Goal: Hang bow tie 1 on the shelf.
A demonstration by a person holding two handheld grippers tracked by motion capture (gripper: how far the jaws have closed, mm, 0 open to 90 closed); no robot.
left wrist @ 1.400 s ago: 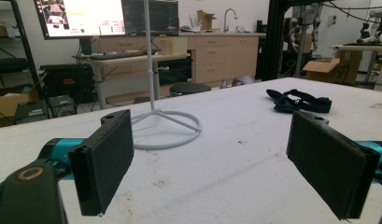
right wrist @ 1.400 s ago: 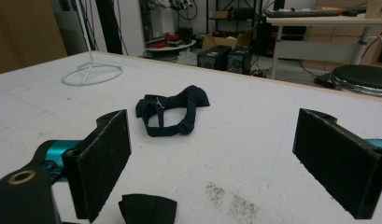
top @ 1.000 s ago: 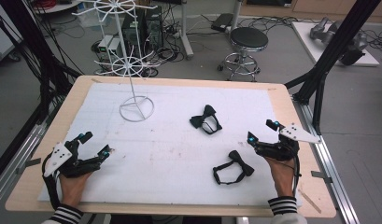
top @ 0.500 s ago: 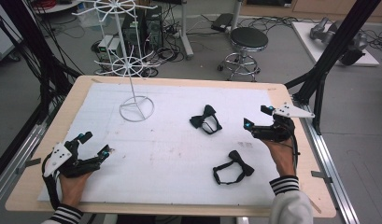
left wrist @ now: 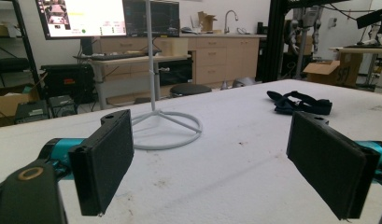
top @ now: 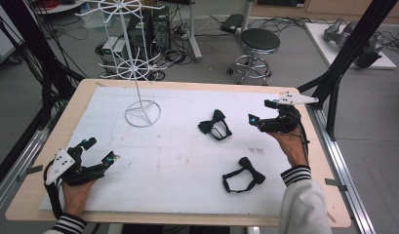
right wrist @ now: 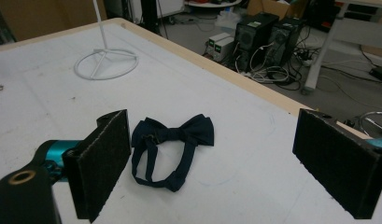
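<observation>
Item 1: your right gripper [top: 262,113]. Held above the right side of the table [top: 187,85], pointing left toward the far bow tie [top: 215,125]. Jaws spread wide, nothing between them. In the right gripper view the far bow tie [right wrist: 172,148] lies flat on the white mat [right wrist: 48,93] in line with the gap, closer to the left jaw, not touched by either pad.

Item 2: your left gripper [top: 100,151]. Resting low at the near left corner of the mat [top: 177,156], in your left hand [top: 76,192]. Jaws wide apart and empty; the left gripper view shows both black pads with bare mat between them.

Item 3: far bow tie. Dark, strap looped toward you, near the middle of the table, just left of your right gripper.

Item 4: near bow tie [top: 243,175]. Dark, strap looped out to its left, on the mat near the front edge, beside your right forearm, well apart from the first.

Item 5: white wire stand [top: 138,78]. Upright, ring base on the far left part of the mat, well apart from both ties. Its ring base [left wrist: 167,128] shows ahead of your left gripper.
</observation>
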